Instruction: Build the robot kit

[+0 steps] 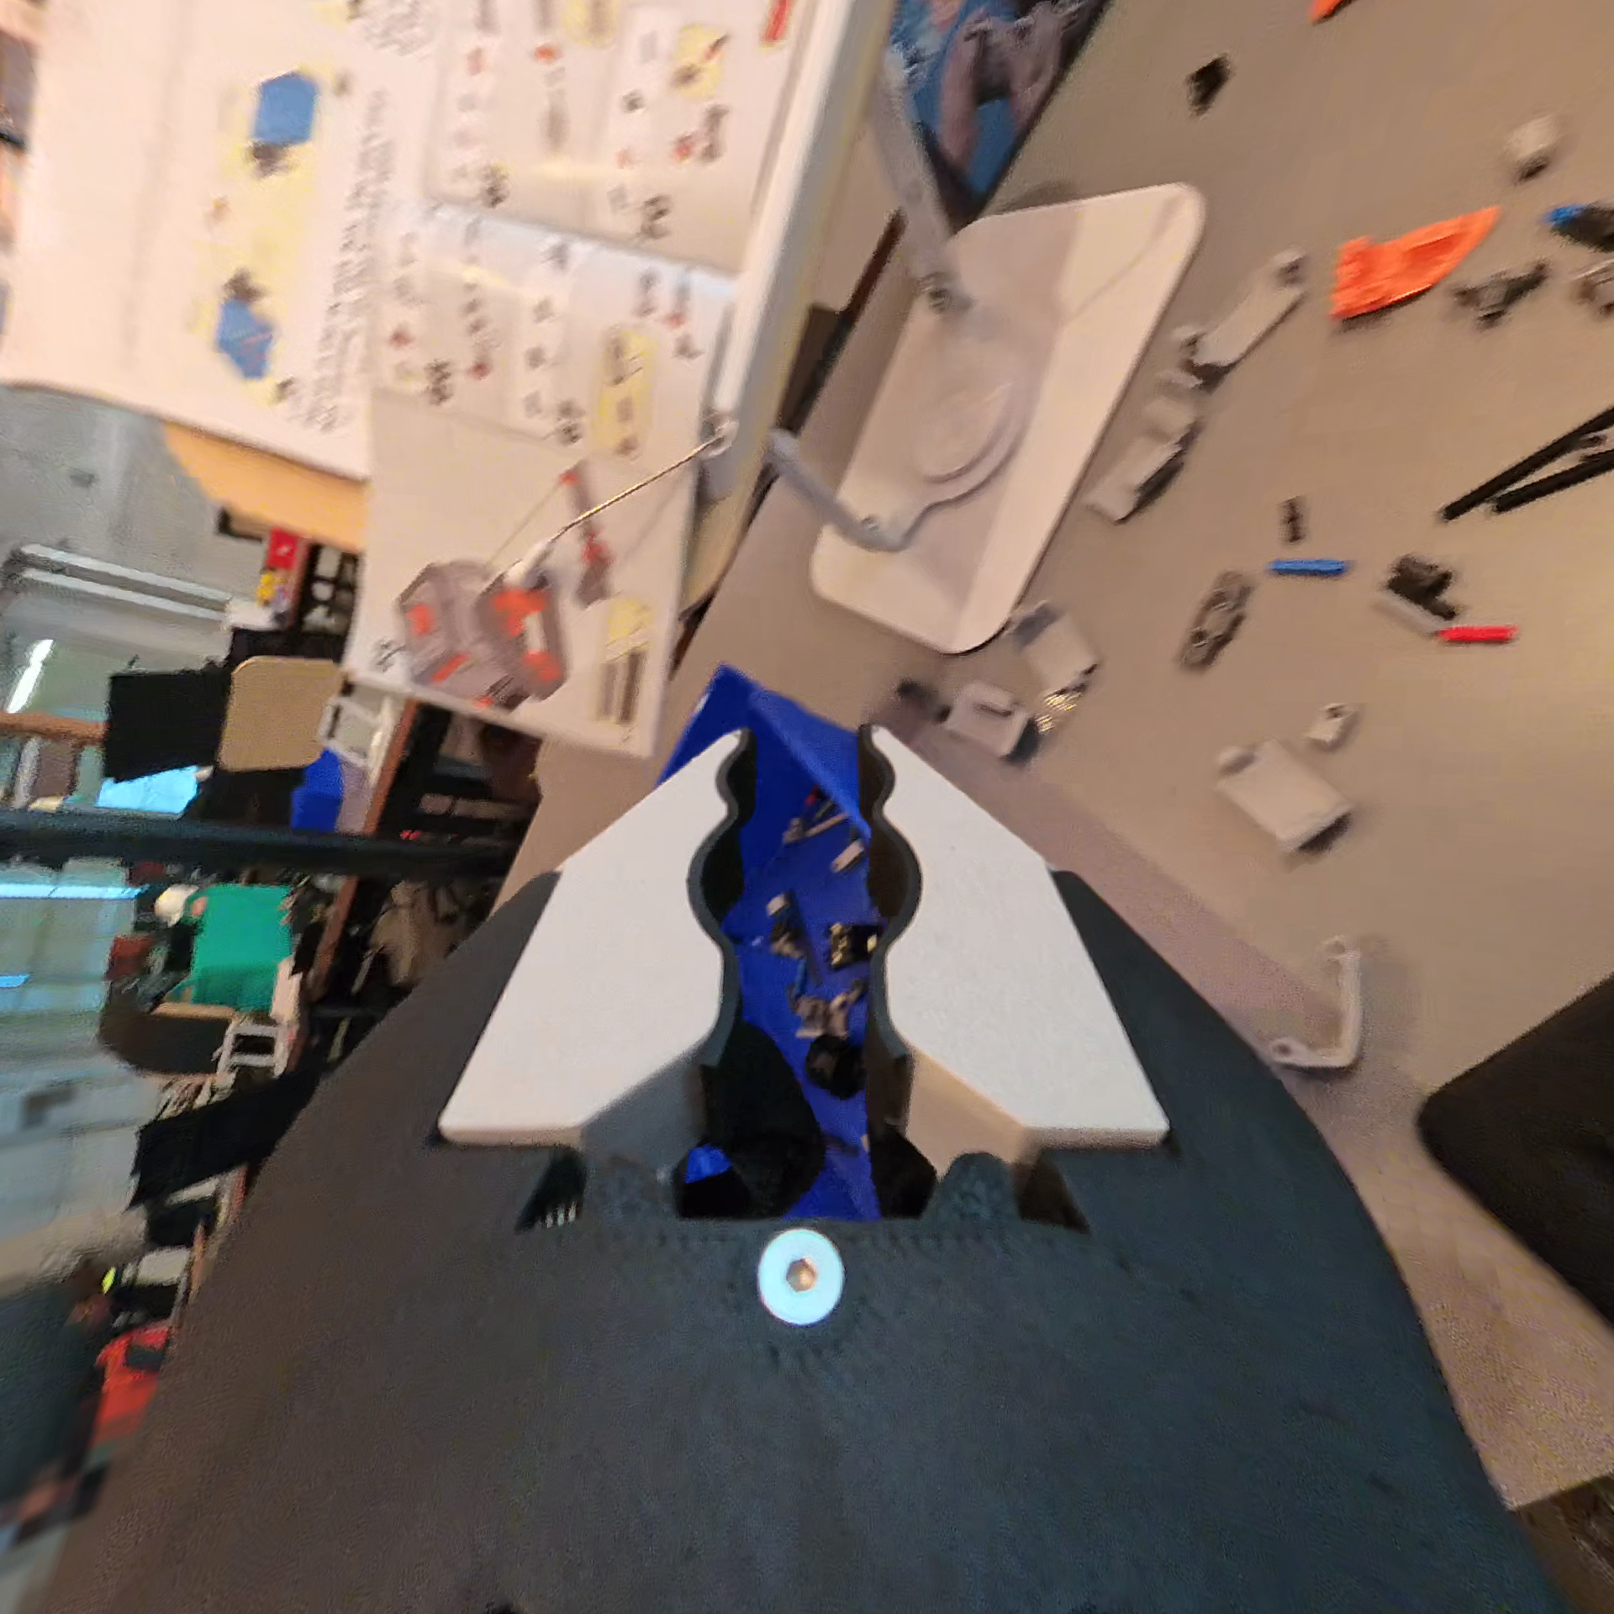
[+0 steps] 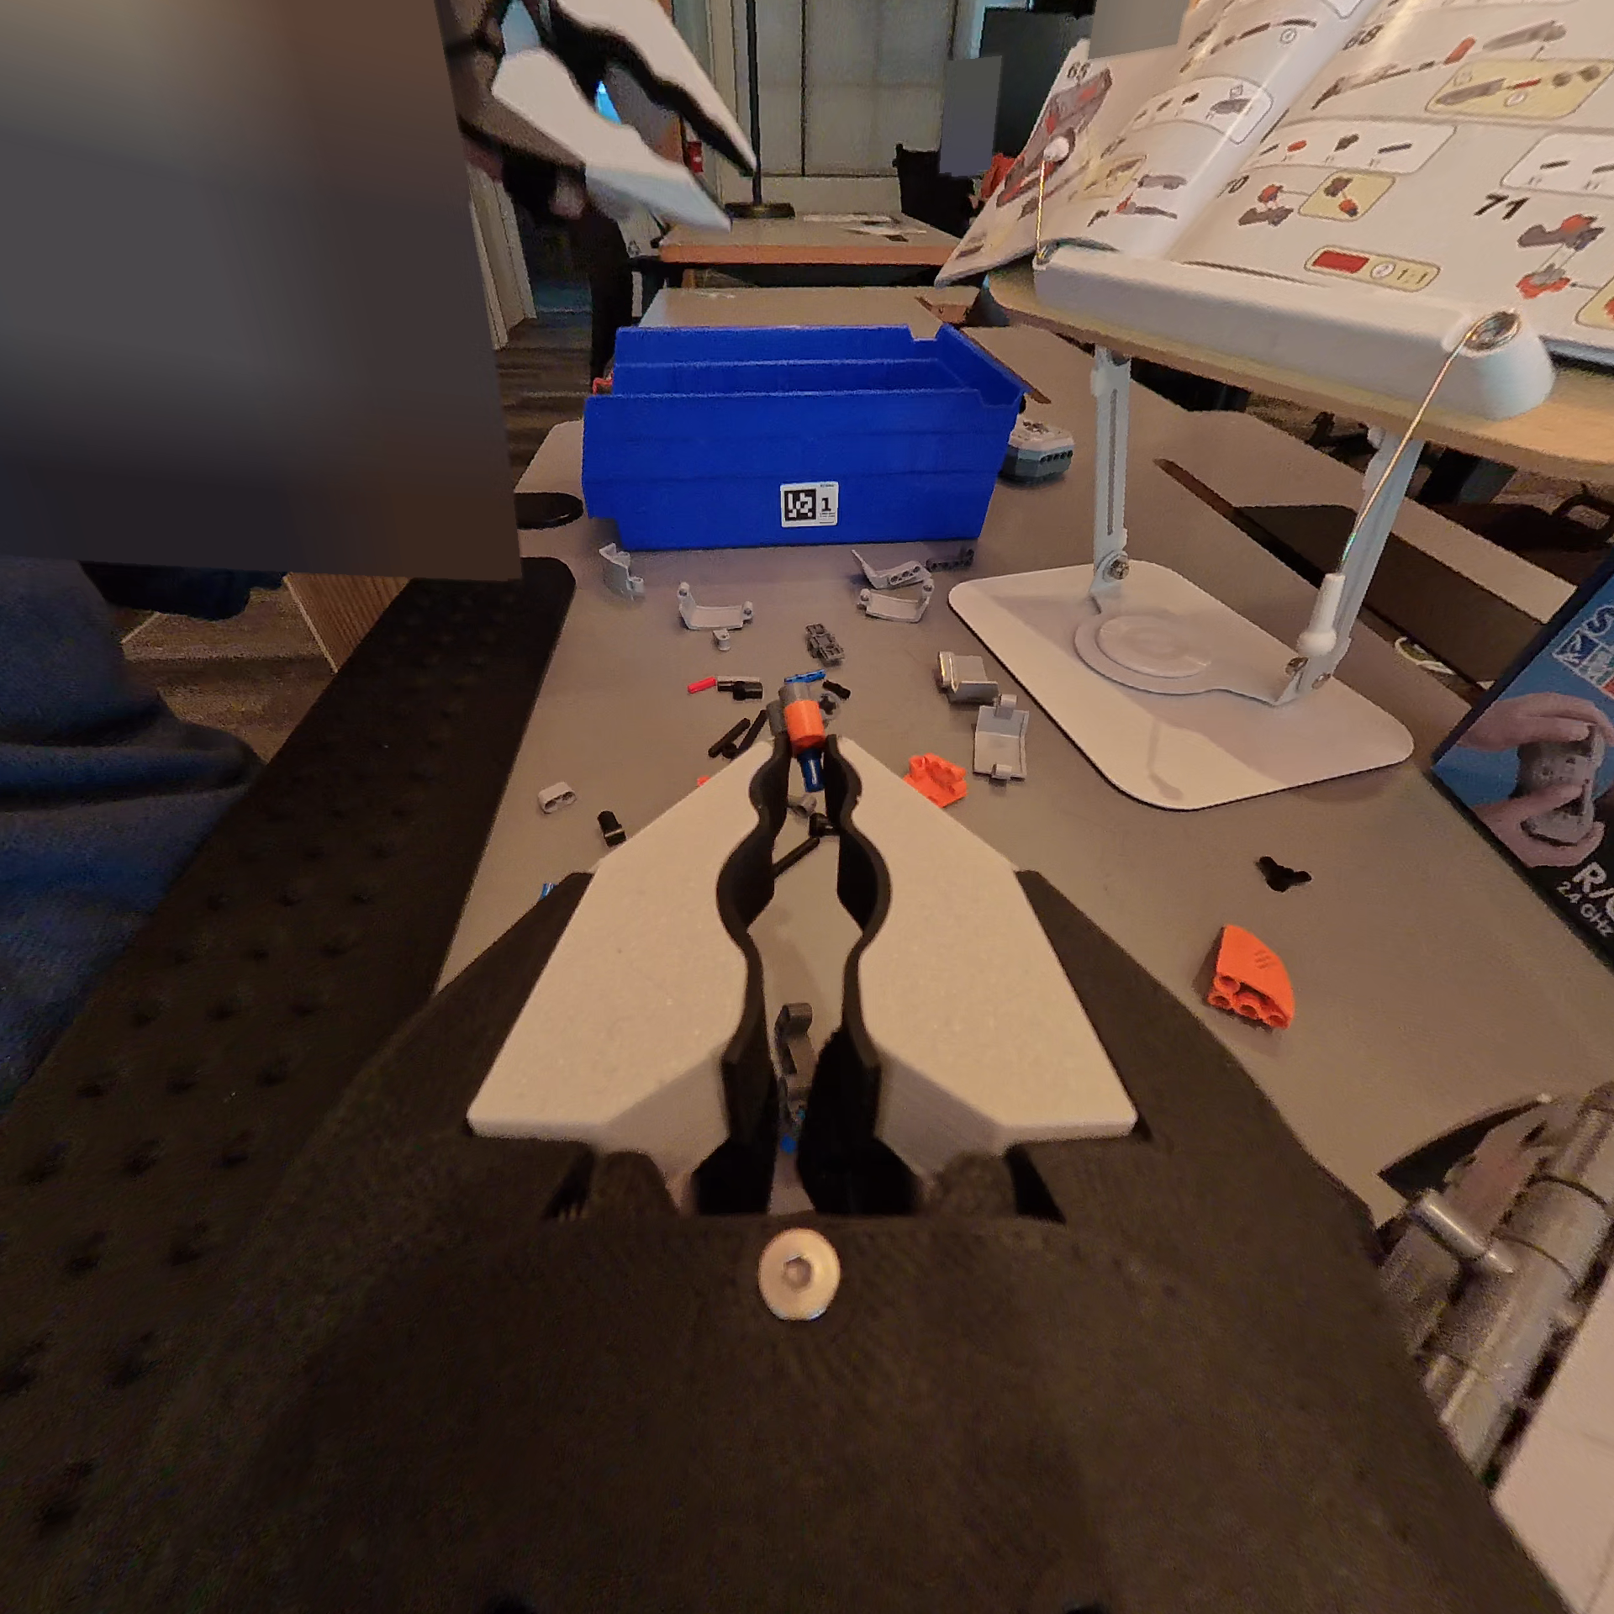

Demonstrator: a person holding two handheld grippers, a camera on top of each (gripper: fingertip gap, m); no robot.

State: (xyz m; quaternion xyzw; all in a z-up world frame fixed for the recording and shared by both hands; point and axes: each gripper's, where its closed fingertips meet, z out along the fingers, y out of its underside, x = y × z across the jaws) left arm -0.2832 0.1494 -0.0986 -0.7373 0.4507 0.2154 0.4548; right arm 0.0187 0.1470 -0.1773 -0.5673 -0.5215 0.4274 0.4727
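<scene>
My right gripper (image 2: pixel 799 755) hovers low over the grey table (image 2: pixel 1092 917). Its fingertips are shut on a small piece (image 2: pixel 802 720) with a grey top, an orange collar and a blue pin, which points forward. My left gripper (image 1: pixel 805 742) is tilted and narrowly open with nothing between its fingers. It hangs above a blue bin (image 1: pixel 742 707) that has several small dark and grey parts inside. In the right wrist view the left gripper (image 2: pixel 738 190) is raised in the air, up and to the left of the bin (image 2: pixel 786 437). The left wrist view is blurred.
Loose grey, black, red and orange parts lie on the table, including an orange wedge (image 2: pixel 1249 978). A white book stand (image 2: pixel 1179 699) holds an open instruction booklet (image 2: pixel 1354 131) at the right. A blue product box (image 2: pixel 1537 769) stands at the far right. A black perforated board (image 2: pixel 349 830) lies at the left. The tips of one gripper are about 30 centimeters away from the tips of the other.
</scene>
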